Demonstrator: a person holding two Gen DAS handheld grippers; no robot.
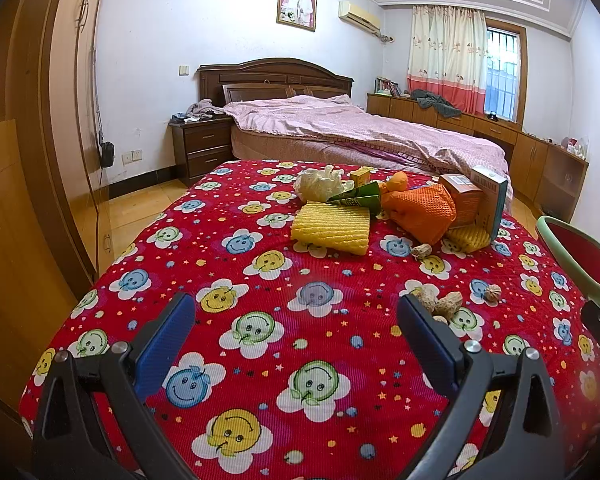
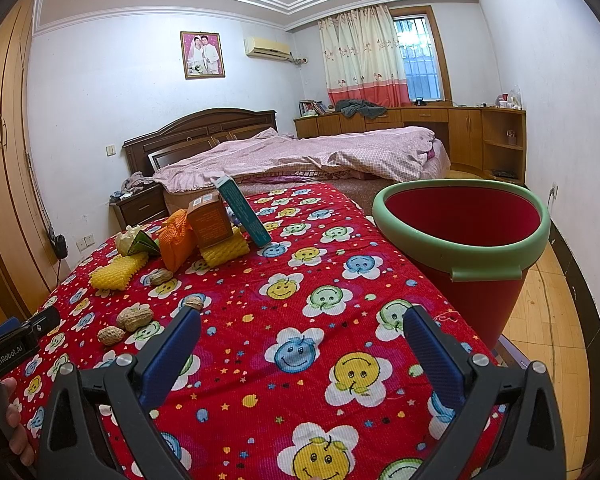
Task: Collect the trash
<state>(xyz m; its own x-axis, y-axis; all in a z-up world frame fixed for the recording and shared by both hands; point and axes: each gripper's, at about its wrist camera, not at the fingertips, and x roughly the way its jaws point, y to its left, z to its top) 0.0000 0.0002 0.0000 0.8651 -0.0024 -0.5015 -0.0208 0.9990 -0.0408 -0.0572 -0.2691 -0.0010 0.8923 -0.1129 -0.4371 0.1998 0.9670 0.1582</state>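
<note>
A pile of trash lies at the far end of the red smiley-flower cloth [image 1: 284, 344]: yellow foam pad [image 1: 331, 228], orange mesh wrapper [image 1: 422, 210], orange box [image 1: 462, 196], teal box [image 1: 492, 200], green wrapper [image 1: 358, 198], white plastic bag [image 1: 318, 184]. Peanut shells [image 1: 440, 300] lie near my left gripper's right finger. A red bucket with a green rim [image 2: 462, 236] stands at the table's right edge. My left gripper [image 1: 296, 312] is open and empty above the cloth. My right gripper [image 2: 300, 330] is open and empty, left of the bucket. Peanuts [image 2: 134, 318] lie to its left.
A bed with a pink cover [image 1: 360, 128] stands beyond the table. A dark nightstand [image 1: 202, 146] is at its left, a wooden cabinet [image 2: 460, 128] under the window. A wardrobe [image 1: 32, 160] runs along the left wall. The left gripper's body [image 2: 12, 348] shows at the right view's left edge.
</note>
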